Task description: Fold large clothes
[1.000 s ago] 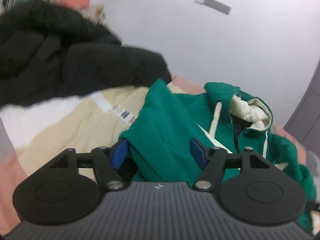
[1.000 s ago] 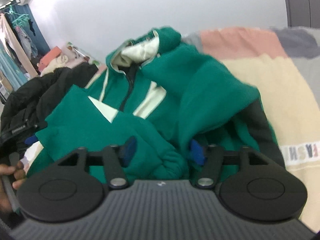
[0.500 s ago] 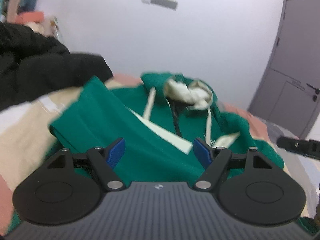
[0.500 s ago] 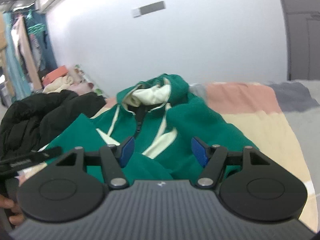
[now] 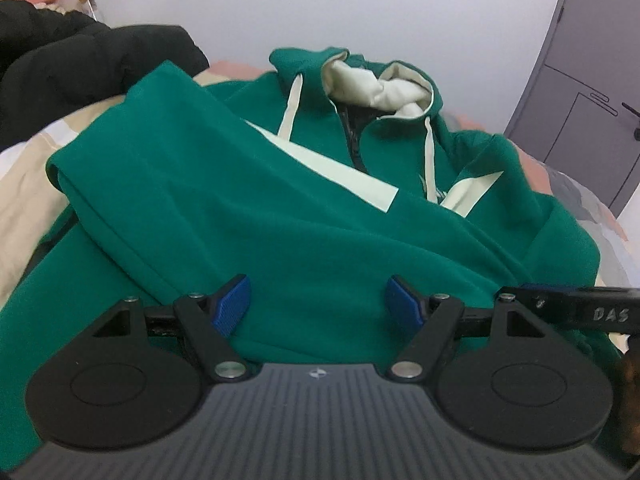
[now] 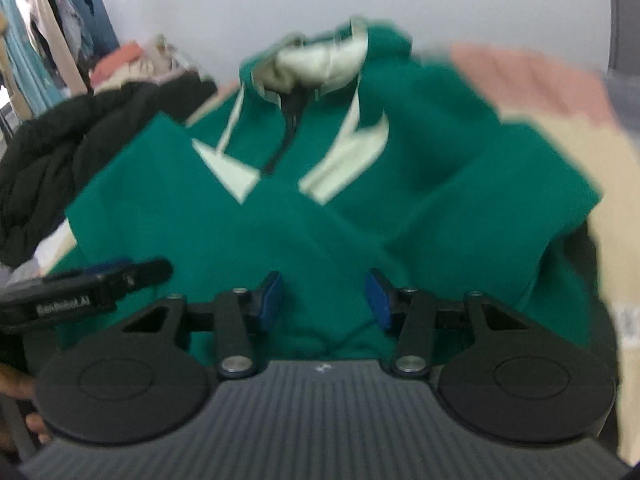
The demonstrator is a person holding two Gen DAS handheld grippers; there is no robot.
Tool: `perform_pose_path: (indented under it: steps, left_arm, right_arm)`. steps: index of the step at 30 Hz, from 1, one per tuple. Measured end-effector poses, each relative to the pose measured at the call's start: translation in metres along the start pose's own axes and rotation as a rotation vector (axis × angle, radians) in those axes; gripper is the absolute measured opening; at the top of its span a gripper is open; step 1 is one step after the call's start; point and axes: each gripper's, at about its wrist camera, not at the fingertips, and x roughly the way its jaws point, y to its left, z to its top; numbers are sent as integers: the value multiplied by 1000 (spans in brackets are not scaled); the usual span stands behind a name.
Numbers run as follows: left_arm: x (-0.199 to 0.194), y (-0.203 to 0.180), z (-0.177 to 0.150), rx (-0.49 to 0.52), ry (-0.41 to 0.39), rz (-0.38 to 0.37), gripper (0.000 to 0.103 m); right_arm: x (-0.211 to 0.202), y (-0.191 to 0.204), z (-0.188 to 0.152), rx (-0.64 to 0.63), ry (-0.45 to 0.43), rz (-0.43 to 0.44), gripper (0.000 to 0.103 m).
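The green hoodie [image 5: 304, 216] lies face up on the bed [image 5: 24, 184], hood toward the wall, both sleeves folded across its front so the body can fold next. The left tool [image 5: 318, 300] hangs spread wide over the lower hem, pinching nothing. The right tool [image 6: 324, 300] is closing just above the cloth, not yet pressing it, probably to take the hem.
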Motion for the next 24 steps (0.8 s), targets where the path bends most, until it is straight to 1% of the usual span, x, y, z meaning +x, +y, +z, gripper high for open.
perform_pose_path:
  steps: [3, 6, 8, 10, 11, 12, 14, 15, 17, 19, 21, 22, 24]
  left_arm:
    - [1, 0, 0, 1, 11, 2, 79]
    - [-4, 1, 1, -2, -11, -3, 79]
    - [-12, 2, 6, -24, -49, 7, 79]
    - [-28, 4, 13, -47, -115, -16, 79]
    - [-36, 5, 16, -58, -154, -28, 79]
    - [-41, 6, 20, -68, -176, -40, 79]
    - [-46, 5, 29, -68, -195, -56, 79]
    - [-46, 4, 34, -68, -193, -51, 79]
    - [-44, 1, 48, -63, -181, -63, 79]
    - [-42, -1, 64, -55, -175, -70, 79]
    - [-34, -2, 84, -53, -160, -81, 79]
    - [-25, -2, 98, -62, -144, -91, 79]
    - [-6, 0, 124, -66, -125, -109, 79]
  right_arm:
    - [6, 6, -3, -34, 7, -15, 48]
    - [7, 8, -3, -27, 1, -21, 48]
    - [3, 5, -3, -3, -12, -10, 48]
    - [-7, 2, 1, 28, -33, 1, 50]
    - [-14, 0, 3, 47, -50, 21, 50]
    - [-19, 0, 7, 57, -65, 34, 50]
    - [-31, 1, 17, 55, -100, 37, 51]
    - [-37, 1, 23, 60, -116, 42, 56]
    - [-44, -1, 38, 77, -144, 63, 63]
    - [-49, -3, 57, 74, -176, 79, 65]
    - [-51, -7, 76, 75, -213, 85, 80]
    - [-49, -10, 87, 83, -227, 92, 81]
    - [-35, -18, 115, 102, -226, 92, 80]
